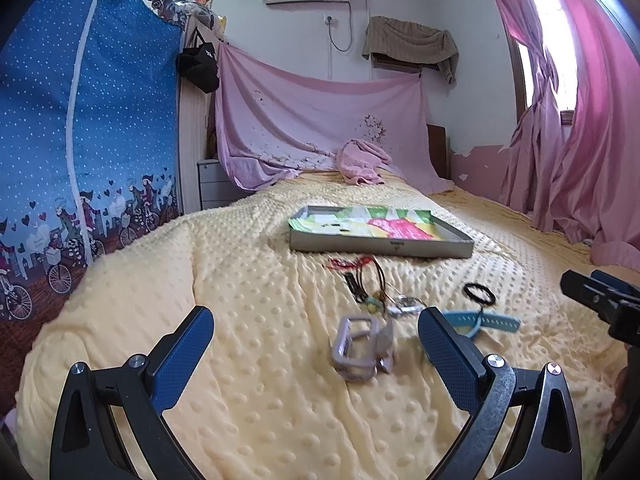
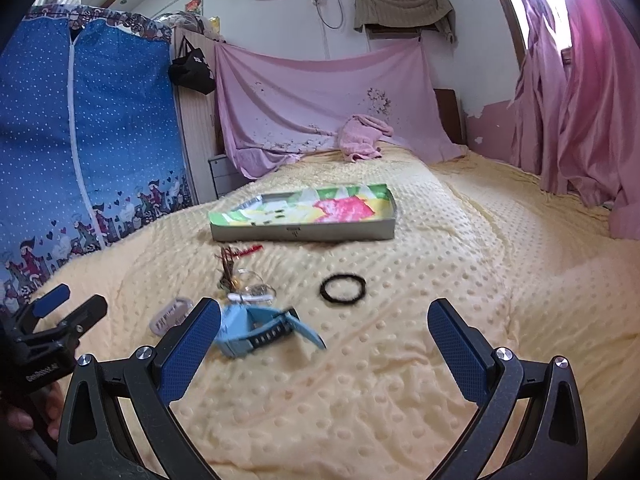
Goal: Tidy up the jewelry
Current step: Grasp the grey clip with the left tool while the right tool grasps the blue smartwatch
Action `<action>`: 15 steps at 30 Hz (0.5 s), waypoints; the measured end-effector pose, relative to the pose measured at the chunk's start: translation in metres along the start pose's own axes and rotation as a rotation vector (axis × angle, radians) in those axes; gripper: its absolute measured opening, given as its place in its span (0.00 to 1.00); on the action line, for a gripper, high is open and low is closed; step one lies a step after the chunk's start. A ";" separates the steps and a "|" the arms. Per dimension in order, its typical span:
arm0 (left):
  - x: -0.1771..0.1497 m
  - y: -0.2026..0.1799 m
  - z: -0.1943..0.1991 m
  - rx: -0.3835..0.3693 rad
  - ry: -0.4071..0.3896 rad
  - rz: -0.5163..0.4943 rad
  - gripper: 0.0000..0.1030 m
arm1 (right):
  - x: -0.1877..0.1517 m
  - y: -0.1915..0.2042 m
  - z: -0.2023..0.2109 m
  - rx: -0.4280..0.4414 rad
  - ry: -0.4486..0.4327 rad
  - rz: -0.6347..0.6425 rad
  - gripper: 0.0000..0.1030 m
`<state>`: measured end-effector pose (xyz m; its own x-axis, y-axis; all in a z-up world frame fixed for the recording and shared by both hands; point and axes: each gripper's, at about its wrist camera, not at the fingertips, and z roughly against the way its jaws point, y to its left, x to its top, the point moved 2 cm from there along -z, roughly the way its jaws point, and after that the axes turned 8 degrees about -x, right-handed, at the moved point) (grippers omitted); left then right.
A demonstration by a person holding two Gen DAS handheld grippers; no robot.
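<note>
on a yellow dotted bedspread lies a small scatter of jewelry in front of a shallow grey tray lined with bright green, pink and yellow paper. the left gripper hovers low over the blanket with its blue-padded fingers spread wide apart, holding nothing. between them, a little ahead, lies a pale lilac watch case, blurred. just past it sits a tangle of dark cords with beads and a red tassel, a clear shiny piece touching the tangle's near end. to the right of that lies a light blue watch strap, and beyond it, apart from the rest, a black hair tie.

the right gripper also hangs just above the bedspread, its fingers wide apart and empty. in its view the blue watch strap lies just beside the left finger, whether touching cannot be told. the black hair tie lies ahead between the fingers, well clear of both. the cord tangle sits further left, between the strap and the tray. the lilac case shows left of the strap, and the left gripper enters at the left edge.
</note>
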<state>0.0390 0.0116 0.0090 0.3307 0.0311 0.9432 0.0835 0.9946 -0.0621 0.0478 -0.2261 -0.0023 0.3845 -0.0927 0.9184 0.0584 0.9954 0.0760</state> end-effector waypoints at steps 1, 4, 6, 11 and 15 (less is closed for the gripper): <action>0.003 0.001 -0.002 0.000 -0.004 0.003 1.00 | 0.004 0.002 0.000 0.001 -0.006 0.005 0.99; 0.007 0.002 -0.007 0.004 -0.006 0.006 1.00 | 0.016 0.006 -0.008 0.010 -0.011 0.004 0.99; 0.010 0.003 -0.013 0.002 0.003 0.008 1.00 | 0.023 0.009 -0.016 0.022 -0.006 0.007 0.99; 0.007 0.006 -0.030 -0.039 0.062 0.003 1.00 | 0.029 0.023 -0.044 0.071 0.058 0.066 0.99; -0.003 0.008 -0.042 -0.078 0.100 0.027 1.00 | 0.021 0.027 -0.068 0.109 0.124 0.067 0.91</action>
<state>0.0776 0.0149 -0.0083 0.4258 0.0434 0.9038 0.1449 0.9827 -0.1155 0.1199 -0.2029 -0.0075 0.4952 -0.0221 0.8685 -0.0690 0.9955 0.0647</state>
